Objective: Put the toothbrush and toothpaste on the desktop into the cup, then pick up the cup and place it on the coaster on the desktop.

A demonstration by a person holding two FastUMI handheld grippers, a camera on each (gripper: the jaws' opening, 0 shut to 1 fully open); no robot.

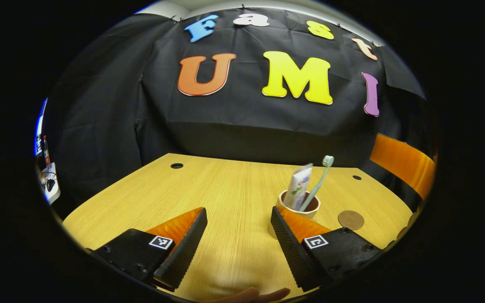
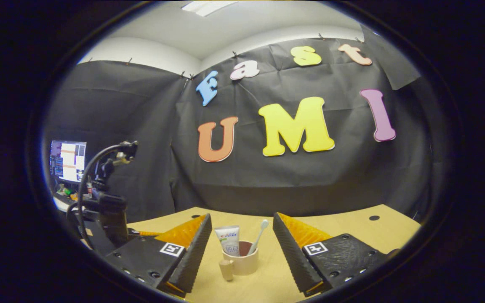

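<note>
Standing in the cup (image 2: 242, 261), toothbrush (image 2: 258, 237) and toothpaste (image 2: 229, 240) wait mid-table between the right gripper (image 2: 240, 252)'s wide-spread, empty fingers; the left gripper (image 1: 238, 240) also gapes empty.

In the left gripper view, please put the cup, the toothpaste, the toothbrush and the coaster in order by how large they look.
1. Toothbrush, the longest.
2. Toothpaste, judged by the part above the rim.
3. Cup, partly hidden behind a gripper finger, so its place against the toothpaste is unsure.
4. Coaster, the smallest, lying flat on the table.
</note>
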